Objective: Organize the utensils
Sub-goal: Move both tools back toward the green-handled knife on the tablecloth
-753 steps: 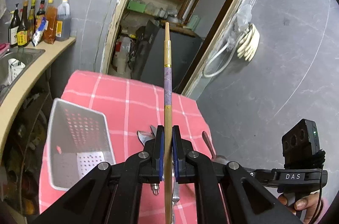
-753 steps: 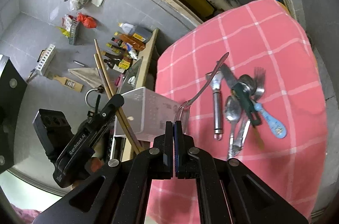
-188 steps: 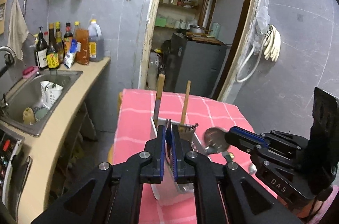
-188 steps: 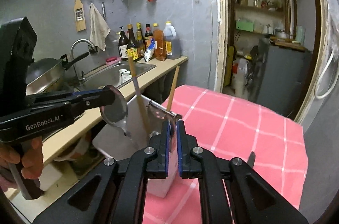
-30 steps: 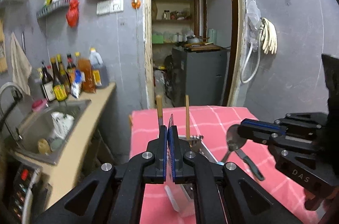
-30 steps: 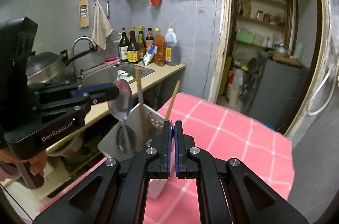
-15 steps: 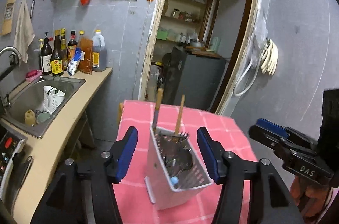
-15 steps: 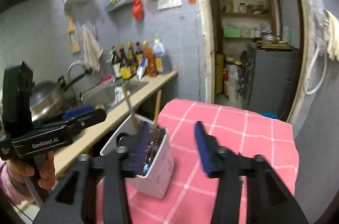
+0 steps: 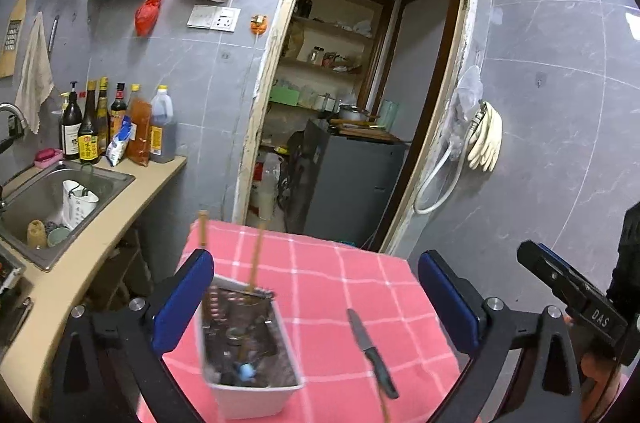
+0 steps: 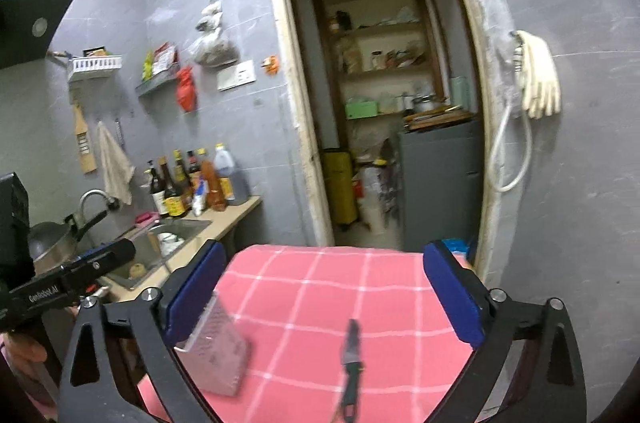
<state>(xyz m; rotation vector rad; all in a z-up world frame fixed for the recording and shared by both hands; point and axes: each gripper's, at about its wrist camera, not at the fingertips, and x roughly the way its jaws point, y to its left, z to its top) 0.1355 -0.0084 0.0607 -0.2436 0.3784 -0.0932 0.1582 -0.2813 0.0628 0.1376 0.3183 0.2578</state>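
Note:
A white perforated utensil holder [image 9: 248, 363] stands on the pink checked tablecloth [image 9: 328, 287], filled with spoons, a fork and two wooden chopsticks [image 9: 256, 255] that stick up. It shows blurred in the right wrist view [image 10: 218, 351]. A green-handled knife [image 9: 372, 351] lies on the cloth to its right, also in the right wrist view [image 10: 351, 355]. My left gripper [image 9: 316, 307] is wide open and empty above the table. My right gripper [image 10: 320, 299] is wide open and empty too, held back from the table.
A counter with a sink [image 9: 48, 195] and several sauce bottles [image 9: 116, 127] runs along the left. A doorway [image 9: 344, 127] with a grey cabinet and shelves lies behind the table. Rubber gloves [image 9: 486, 139] hang on the right wall. The right gripper's body [image 9: 576, 303] shows at the right edge.
Both grippers went from shut to wide open within the last second and pulled back from the holder. The spoon the right gripper held is gone from its jaws.

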